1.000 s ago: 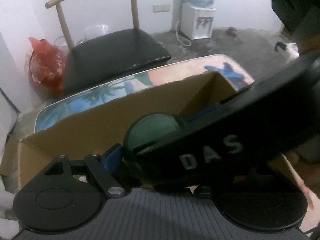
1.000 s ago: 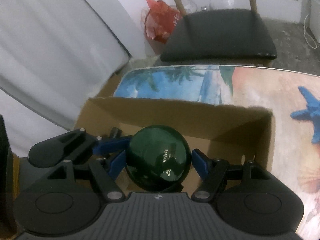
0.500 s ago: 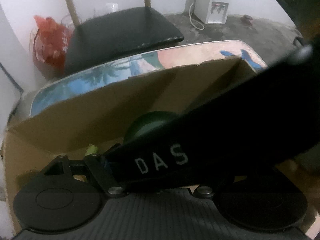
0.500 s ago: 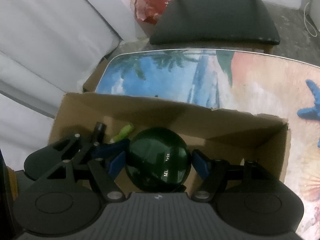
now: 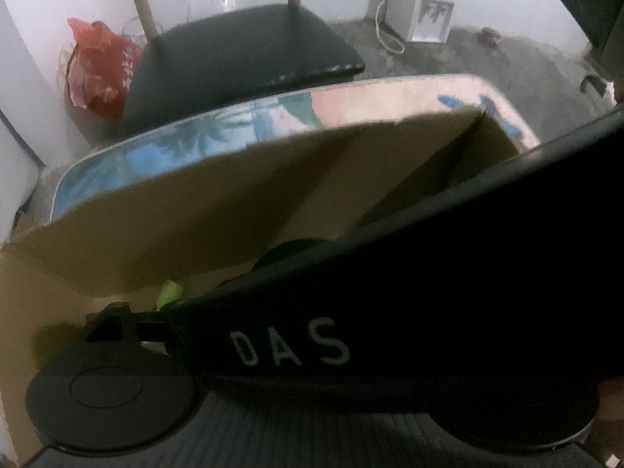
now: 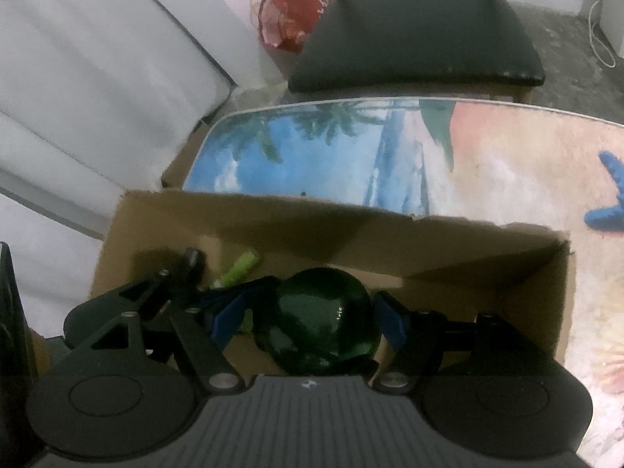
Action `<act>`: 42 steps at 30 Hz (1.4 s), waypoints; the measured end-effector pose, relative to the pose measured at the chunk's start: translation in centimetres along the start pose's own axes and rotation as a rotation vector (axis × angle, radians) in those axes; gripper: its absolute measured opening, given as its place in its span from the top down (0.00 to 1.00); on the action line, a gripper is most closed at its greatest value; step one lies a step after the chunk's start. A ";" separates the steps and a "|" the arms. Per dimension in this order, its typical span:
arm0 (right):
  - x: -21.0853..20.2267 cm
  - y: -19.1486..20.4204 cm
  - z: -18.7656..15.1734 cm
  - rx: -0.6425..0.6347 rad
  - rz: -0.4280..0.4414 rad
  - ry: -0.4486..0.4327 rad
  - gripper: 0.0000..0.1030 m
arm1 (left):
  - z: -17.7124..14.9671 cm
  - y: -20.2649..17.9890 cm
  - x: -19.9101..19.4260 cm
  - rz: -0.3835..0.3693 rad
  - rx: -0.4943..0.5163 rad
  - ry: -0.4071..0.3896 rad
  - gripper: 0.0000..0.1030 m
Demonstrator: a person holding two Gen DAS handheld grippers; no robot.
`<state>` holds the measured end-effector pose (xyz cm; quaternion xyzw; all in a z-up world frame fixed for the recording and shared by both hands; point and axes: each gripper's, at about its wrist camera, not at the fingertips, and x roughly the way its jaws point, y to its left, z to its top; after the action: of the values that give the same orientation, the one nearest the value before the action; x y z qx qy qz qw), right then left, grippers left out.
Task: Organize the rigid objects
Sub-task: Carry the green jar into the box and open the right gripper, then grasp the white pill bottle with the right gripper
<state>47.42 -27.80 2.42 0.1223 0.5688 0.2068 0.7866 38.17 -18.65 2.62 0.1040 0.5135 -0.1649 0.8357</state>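
Right gripper pose: the right gripper (image 6: 318, 318) pointed steeply down into the cardboard box (image 6: 448, 249), both fingers inside its walls.
Right gripper state: its blue pads (image 6: 390, 318) stood on either side of the green ball (image 6: 318, 329); a slight gap showed at each side, so it appeared released, though blur left contact uncertain.
Left gripper pose: the left gripper (image 6: 218, 296) reached into the same box from the left, crossing beneath the right one; in its own view the right tool's black body, lettered "DAS", hid its fingertips.
Left gripper state: its jaws had just been opening and stood apart; I could not tell whether anything lay between them.
Green ball: dark, glossy, translucent green, round, with small white lettering on one side; it sat low in the box, near the front wall.
Other contents: a lime-green object (image 6: 240, 267) and a small black cylinder (image 6: 194, 259) lay in the box's left part.
Box place: on the table (image 6: 487, 163) printed with a beach scene, before a black-seated chair (image 6: 417, 35).
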 end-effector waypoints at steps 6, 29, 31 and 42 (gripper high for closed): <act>-2.2 1.0 -0.4 -0.008 0.024 -0.047 0.27 | -0.5 -0.1 -2.3 0.004 -0.017 -0.037 0.14; -20.0 7.0 -28.2 -0.190 0.118 -0.803 0.02 | -20.2 5.6 -18.6 -0.155 -0.120 -0.488 0.00; -19.1 7.5 -29.7 -0.194 0.083 -0.832 0.01 | -21.9 6.0 -18.2 -0.137 -0.130 -0.529 0.00; -12.0 8.0 -30.0 -0.109 0.088 -0.684 0.02 | -25.8 3.5 -14.4 -0.138 -0.068 -0.618 0.00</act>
<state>14.39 -27.57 6.24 0.1668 0.2544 0.2178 0.9274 12.20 -4.15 3.81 -0.0140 0.2464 -0.2276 0.9420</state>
